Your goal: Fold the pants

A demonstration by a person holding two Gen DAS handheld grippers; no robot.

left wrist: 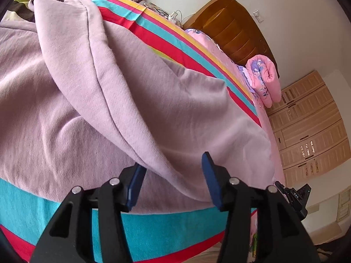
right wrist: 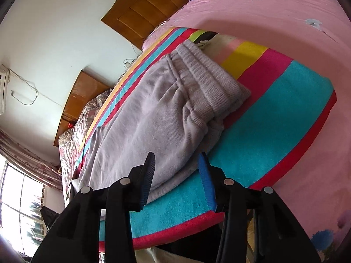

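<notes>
left gripper (left wrist: 173, 175) view hides the pants (right wrist: 158, 118) waistband (right wrist: 210, 81).

The pants (right wrist: 153, 114) are showing soft, matt, fleecy knit cloth; the striped towel (right wrist: 274, 118) is looking napped; the headboard (right wrist: 144, 6) is gleaming as varnished wood.

One pair of pants (right wrist: 153, 118), lilac-grey, on one striped towel (right wrist: 274, 118) near the bed's edge. One pink sheet (right wrist: 274, 11). One rolled pink quilt (left wrist: 266, 79). Two wooden headboards (right wrist: 142, 6). One wardrobe (left wrist: 307, 127). Two grippers, left gripper (left wrist: 173, 175), right gripper (right wrist: 177, 173).
</notes>
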